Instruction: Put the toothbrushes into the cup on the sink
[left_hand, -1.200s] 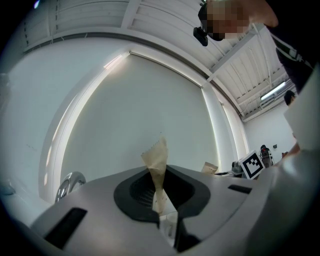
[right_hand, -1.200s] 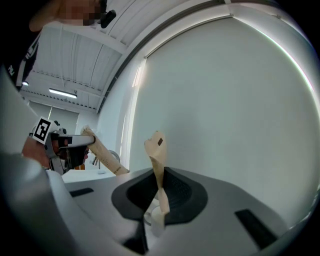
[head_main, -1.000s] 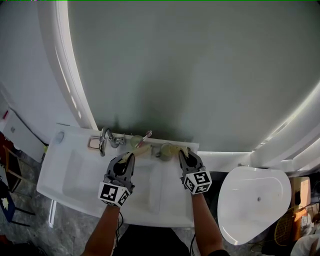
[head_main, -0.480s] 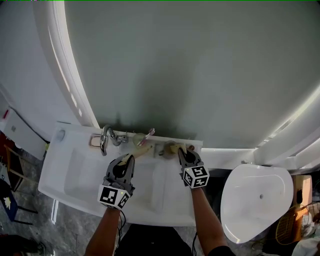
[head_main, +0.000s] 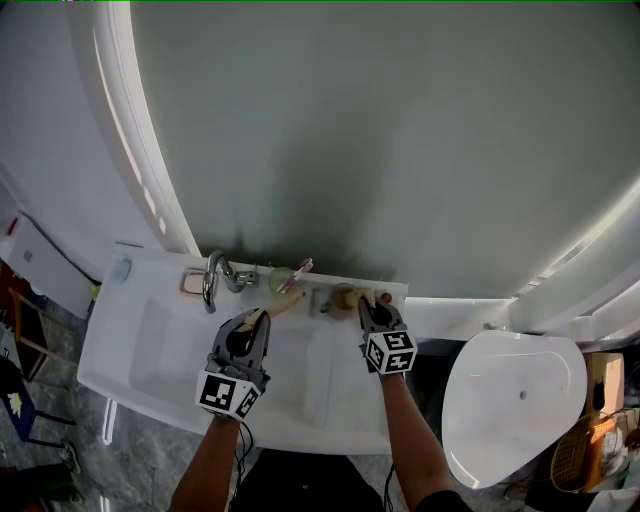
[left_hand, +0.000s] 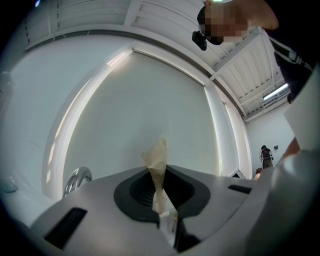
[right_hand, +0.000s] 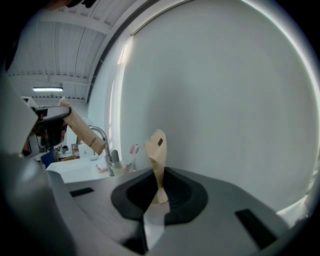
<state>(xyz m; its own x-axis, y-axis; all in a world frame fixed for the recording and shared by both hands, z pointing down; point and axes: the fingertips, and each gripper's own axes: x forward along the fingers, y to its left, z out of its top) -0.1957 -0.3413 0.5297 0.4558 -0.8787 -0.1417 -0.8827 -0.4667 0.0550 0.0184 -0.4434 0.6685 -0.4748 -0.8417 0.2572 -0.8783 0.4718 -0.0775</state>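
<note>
Presently, over the basin of the sink (head_main: 140, 350), the left gripper (head_main: 256, 322) is clenched on a tan wrapped toothbrush (head_main: 285, 300) whose free end reaches toward the back edge. The right gripper (head_main: 372, 308), near the sink's back right corner, is likewise clamped on a second wrapped toothbrush (right_hand: 157, 149). The cup (head_main: 279, 281) stands on the back edge just right of the faucet (head_main: 212, 282), with a pink toothbrush (head_main: 299, 267) already leaning in it. Judgement: insertion is the step in hand. Each package should be brought above the rim, tipped steeply end-down and let go only once its lower end is inside, without knocking the cup or the pink brush. Writing: dark print on the left-held wrapper and a small dark square on the right-held one are too small to read. The marker cubes (head_main: 228, 390) bear patterns only.
</note>
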